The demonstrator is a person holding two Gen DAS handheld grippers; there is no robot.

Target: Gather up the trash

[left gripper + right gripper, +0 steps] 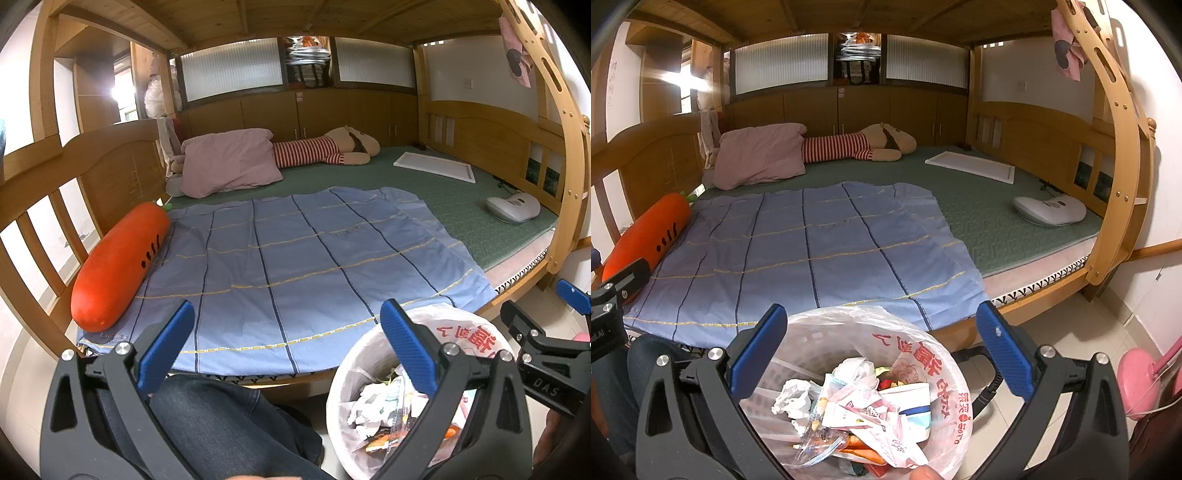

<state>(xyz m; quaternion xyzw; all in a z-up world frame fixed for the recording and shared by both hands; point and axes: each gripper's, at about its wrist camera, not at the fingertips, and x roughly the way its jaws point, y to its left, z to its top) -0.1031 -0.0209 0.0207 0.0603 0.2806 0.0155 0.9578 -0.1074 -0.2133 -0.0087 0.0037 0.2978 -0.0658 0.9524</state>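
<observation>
Both the left gripper (286, 347) and the right gripper (882, 350) hang spread and empty, the right one just over the bin (945, 369), which stands on the floor beside the bed (997, 221) and holds wrappers and tissues (792, 400). The blue sheet (812, 251) looks bare, though small scraps could escape this view, so scan the bed slowly before reaching, and keep the bin near.

Glossy thin plastic bag (934, 365) lines the bin; crumpled paper (792, 398); matt woven sheet (812, 251); varnished wooden bedframe (1123, 155).

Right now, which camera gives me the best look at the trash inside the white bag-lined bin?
The right wrist view: the white bag-lined bin sits centred between open jaws, wrappers and crumpled tissues plainly visible. The left wrist view shows the bin only at its lower right, partly behind a blue finger.
</observation>
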